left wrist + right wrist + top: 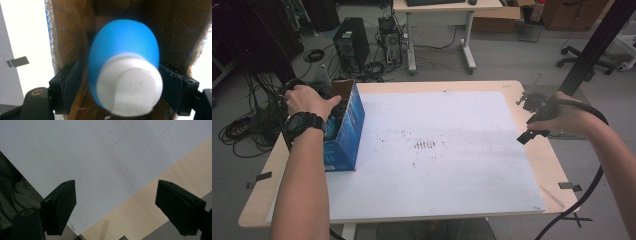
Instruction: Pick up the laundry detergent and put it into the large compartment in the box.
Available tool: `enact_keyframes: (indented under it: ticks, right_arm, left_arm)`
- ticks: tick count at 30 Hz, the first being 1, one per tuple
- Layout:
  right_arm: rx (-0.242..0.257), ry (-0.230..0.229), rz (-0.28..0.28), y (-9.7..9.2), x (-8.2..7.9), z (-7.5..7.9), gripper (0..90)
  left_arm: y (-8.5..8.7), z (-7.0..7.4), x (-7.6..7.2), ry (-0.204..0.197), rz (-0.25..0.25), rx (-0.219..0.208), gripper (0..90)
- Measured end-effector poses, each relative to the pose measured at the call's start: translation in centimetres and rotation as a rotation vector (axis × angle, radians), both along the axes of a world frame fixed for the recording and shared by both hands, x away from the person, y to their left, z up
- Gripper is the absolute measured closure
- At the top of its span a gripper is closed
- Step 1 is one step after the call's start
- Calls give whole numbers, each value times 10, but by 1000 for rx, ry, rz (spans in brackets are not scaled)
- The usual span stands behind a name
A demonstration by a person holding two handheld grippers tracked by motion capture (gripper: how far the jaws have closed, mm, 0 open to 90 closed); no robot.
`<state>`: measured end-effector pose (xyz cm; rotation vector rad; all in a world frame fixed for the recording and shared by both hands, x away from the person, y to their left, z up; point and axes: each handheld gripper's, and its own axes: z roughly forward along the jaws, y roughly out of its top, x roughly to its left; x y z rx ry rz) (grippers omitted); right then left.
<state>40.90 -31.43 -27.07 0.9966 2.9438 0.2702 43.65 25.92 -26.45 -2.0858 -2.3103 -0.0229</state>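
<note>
So closest in, the left tool (124,82) has its two black jaws on either side of a blue plastic bottle with a white cap (125,72), cap end pointing back toward the camera. The bottle's long axis runs straight along the tool's reach and down into the open blue cardboard box (346,131). The pads look like they're touching it or very nearly; it's blurry, so I can't tell for sure if it's actually gripped. From above, the left hand (307,102) is buried in the box mouth at the left edge of the white-covered surface (437,165). My guess: the bottle moves along that axis, in or out. Way across on the far right, the right tool (116,207) hangs wide apart and empty over the surface edge, so the left one's obviously nearer.
</note>
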Motion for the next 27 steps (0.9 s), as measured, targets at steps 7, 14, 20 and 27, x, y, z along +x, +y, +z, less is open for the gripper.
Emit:
enact_keyframes:
  ticks: [7, 14, 20, 27]
  right_arm:
    - [1, -2, 2, 1, 0, 1, 171]
    - [1, -3, 3, 1, -1, 1, 171]
    - [0, -6, 7, 3, -1, 3, 171]
    - [1, -8, 7, 3, -2, 5, 170]
  left_arm:
    - [-1, 9, -2, -15, 3, 4, 221]
    - [-2, 20, -4, -37, 1, 3, 209]
    - [-3, 34, -6, -61, -3, -7, 197]
    - [-6, 49, -8, -82, -21, -25, 184]
